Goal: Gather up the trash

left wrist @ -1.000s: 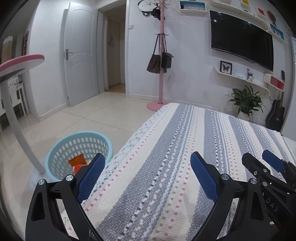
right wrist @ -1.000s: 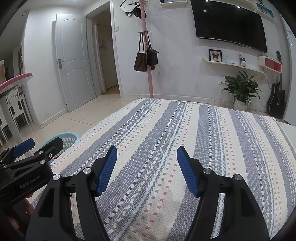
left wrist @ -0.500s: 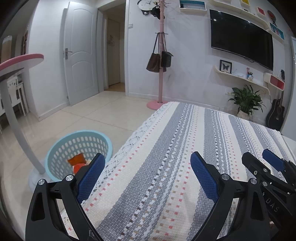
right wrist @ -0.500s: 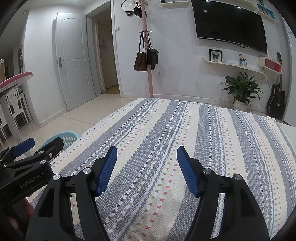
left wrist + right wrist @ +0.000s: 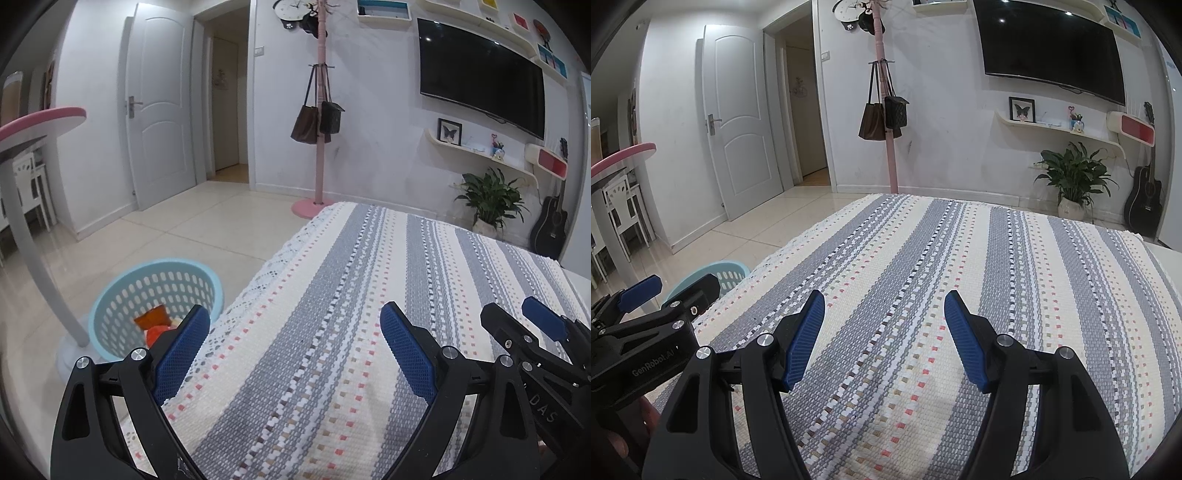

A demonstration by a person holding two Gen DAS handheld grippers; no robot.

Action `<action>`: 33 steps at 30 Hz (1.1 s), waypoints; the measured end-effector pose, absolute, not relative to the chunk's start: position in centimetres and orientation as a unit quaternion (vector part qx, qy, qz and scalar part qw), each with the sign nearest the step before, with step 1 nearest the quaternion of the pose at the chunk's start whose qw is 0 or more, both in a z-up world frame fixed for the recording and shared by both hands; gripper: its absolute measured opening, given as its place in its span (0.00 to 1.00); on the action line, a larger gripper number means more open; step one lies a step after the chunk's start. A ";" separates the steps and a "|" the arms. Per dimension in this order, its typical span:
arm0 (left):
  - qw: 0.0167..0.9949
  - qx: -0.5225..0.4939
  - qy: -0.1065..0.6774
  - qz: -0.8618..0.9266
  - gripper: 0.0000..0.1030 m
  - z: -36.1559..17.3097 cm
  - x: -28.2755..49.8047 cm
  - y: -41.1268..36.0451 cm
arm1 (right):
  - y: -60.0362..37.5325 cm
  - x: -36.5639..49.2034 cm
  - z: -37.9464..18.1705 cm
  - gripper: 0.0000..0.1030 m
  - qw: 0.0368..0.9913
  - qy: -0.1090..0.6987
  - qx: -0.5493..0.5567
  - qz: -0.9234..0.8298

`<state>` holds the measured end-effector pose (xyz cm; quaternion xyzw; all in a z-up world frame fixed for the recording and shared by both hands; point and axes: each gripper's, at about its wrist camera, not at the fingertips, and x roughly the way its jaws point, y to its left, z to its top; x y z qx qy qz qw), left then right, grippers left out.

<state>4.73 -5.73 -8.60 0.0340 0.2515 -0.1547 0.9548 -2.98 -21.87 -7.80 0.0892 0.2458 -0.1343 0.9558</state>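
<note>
With both hands over the grey-and-cream striped woven cloth [image 5: 923,258], my left gripper [image 5: 291,339] and right gripper [image 5: 884,325] are spread wide, nothing between the blue pads. Orange and red trash [image 5: 153,325] sits inside the light-blue perforated plastic basket [image 5: 110,302] on the tiled floor [image 5: 192,236], just beside the cloth's left edge.

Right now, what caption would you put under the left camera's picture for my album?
Open left gripper hovers over the striped cloth, with the blue basket holding orange trash on the floor beside it.
</note>
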 end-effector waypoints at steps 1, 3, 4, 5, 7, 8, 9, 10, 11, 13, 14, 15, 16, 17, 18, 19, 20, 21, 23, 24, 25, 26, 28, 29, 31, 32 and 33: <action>0.955 0.034 0.251 -0.154 0.88 -8.6 4.8 -5.7 | -21.9 -3.0 -7.8 0.62 0.956 0.246 0.089 -0.134; 0.955 0.033 0.252 -0.154 0.88 -8.6 4.8 -5.7 | -21.9 -3.0 -7.8 0.62 0.956 0.246 0.089 -0.134; 0.955 0.033 0.253 -0.154 0.88 -8.6 4.8 -5.7 | -21.9 -3.0 -7.8 0.62 0.956 0.246 0.089 -0.134; 0.955 0.033 0.253 -0.153 0.88 -8.6 4.8 -5.8 | -21.9 -3.0 -7.8 0.62 0.956 0.246 0.089 -0.134; 0.955 0.034 0.252 -0.153 0.88 -8.6 4.8 -5.8 | -21.9 -3.0 -7.8 0.62 0.956 0.246 0.089 -0.134; 0.955 0.034 0.252 -0.153 0.88 -8.6 4.8 -5.7 | -21.9 -3.0 -7.8 0.62 0.956 0.246 0.089 -0.134; 0.955 0.034 0.252 -0.153 0.88 -8.6 4.8 -5.7 | -21.9 -3.0 -7.8 0.62 0.956 0.246 0.089 -0.134; 0.955 0.034 0.252 -0.153 0.88 -8.6 4.9 -5.7 | -21.9 -3.0 -7.8 0.62 0.956 0.246 0.089 -0.134; 0.955 0.035 0.252 -0.153 0.88 -8.6 4.9 -5.7 | -21.9 -3.0 -7.8 0.62 0.956 0.246 0.089 -0.134; 0.955 0.036 0.252 -0.151 0.88 -8.6 4.8 -5.7 | -21.9 -3.0 -7.8 0.62 0.956 0.245 0.089 -0.134; 0.955 0.037 0.252 -0.151 0.88 -8.5 4.8 -5.7 | -21.9 -3.0 -7.8 0.62 0.956 0.246 0.089 -0.134; 0.955 0.038 0.252 -0.150 0.88 -8.5 4.8 -5.7 | -21.9 -3.0 -7.8 0.62 0.956 0.246 0.089 -0.134; 0.956 0.039 0.251 -0.148 0.88 -8.4 4.8 -5.7 | -21.9 -3.0 -7.8 0.62 0.956 0.246 0.089 -0.134; 0.956 0.041 0.249 -0.146 0.88 -8.4 4.7 -5.7 | -21.9 -3.0 -7.8 0.62 0.956 0.246 0.089 -0.134; 0.957 0.042 0.249 -0.146 0.88 -8.3 4.7 -5.8 | -21.9 -3.0 -7.8 0.62 0.956 0.246 0.089 -0.133; 0.957 0.044 0.248 -0.146 0.88 -8.3 4.7 -5.8 | -21.9 -3.0 -7.8 0.62 0.956 0.246 0.089 -0.134; 0.957 0.049 0.248 -0.142 0.88 -8.2 4.6 -5.9 | -21.9 -3.0 -7.8 0.62 0.956 0.247 0.089 -0.134; 0.958 0.054 0.247 -0.139 0.88 -8.3 4.6 -6.0 | -21.9 -3.0 -7.8 0.62 0.956 0.246 0.089 -0.134; 0.959 0.062 0.244 -0.133 0.88 -8.1 4.6 -6.1 | -21.9 -3.0 -7.8 0.62 0.956 0.246 0.089 -0.134; 0.959 0.065 0.243 -0.132 0.88 -8.0 4.6 -6.1 | -21.9 -2.9 -7.8 0.62 0.956 0.247 0.089 -0.134; 0.959 0.068 0.243 -0.132 0.88 -8.0 4.6 -6.1 | -21.9 -2.9 -7.9 0.62 0.956 0.247 0.088 -0.135; 0.959 0.069 0.243 -0.132 0.88 -8.0 4.6 -6.1 | -21.9 -2.9 -7.9 0.62 0.955 0.247 0.088 -0.135; 0.958 0.072 0.246 -0.129 0.88 -8.0 4.7 -6.1 | -22.0 -2.9 -8.0 0.62 0.955 0.248 0.088 -0.135; 0.956 0.074 0.250 -0.130 0.88 -8.0 4.9 -6.1 | -22.0 -2.9 -8.0 0.62 0.955 0.248 0.088 -0.135; 0.955 0.074 0.256 -0.128 0.88 -8.1 5.1 -6.0 | -22.0 -2.9 -8.0 0.62 0.955 0.248 0.088 -0.135; 0.955 0.075 0.257 -0.126 0.88 -8.1 5.2 -6.0 | -22.0 -2.9 -8.0 0.62 0.955 0.248 0.088 -0.134; 0.955 0.079 0.258 -0.123 0.88 -8.1 5.4 -6.0 | -22.1 -2.9 -8.0 0.62 0.955 0.248 0.088 -0.134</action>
